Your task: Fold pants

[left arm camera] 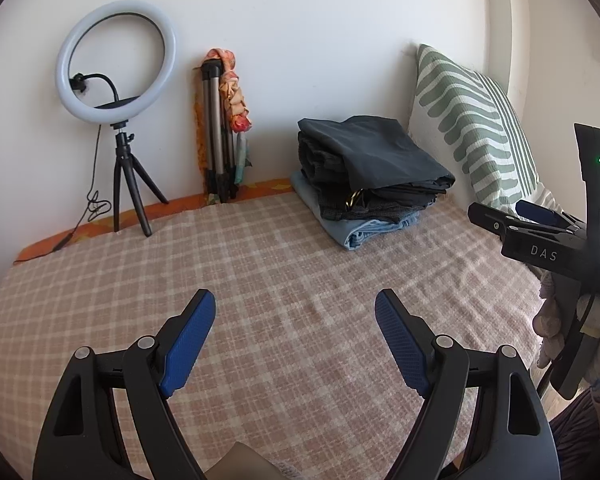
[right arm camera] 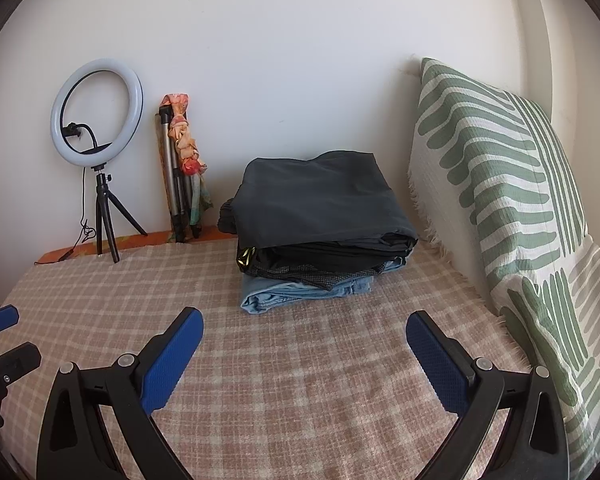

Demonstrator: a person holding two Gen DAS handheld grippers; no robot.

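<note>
So I'm looking over the bed [right arm camera: 300,380], checked blanket, nothing spread out on it in front of me. The pants I care about sit in a stack [right arm camera: 320,224] near the wall, just beside the striped pillow [right arm camera: 496,184]: dark pair [right arm camera: 320,204] on top, more dark stuff under it, jeans [right arm camera: 300,294] at the bottom. My guess is the top pair is light, floppy and kinda slick, so it'll slide off easy but sag the second I lift it; jeans look heavier and stiffer. I'd pinch the top one at its near folded edge, one corner per side, and drag it to the open blanket. Right gripper [right arm camera: 304,334] is spread wide, holding nothing; left gripper [left arm camera: 296,316] same, wide and empty. View differences: left cam shows the stack's left side with a gold ring thing [left arm camera: 354,199] poking out, plus the right gripper's body at the frame edge. Right cam shows the stack's front edge square on and way more pillow. Ring light [left arm camera: 116,56] and tripod [left arm camera: 218,132] show in both.
</note>
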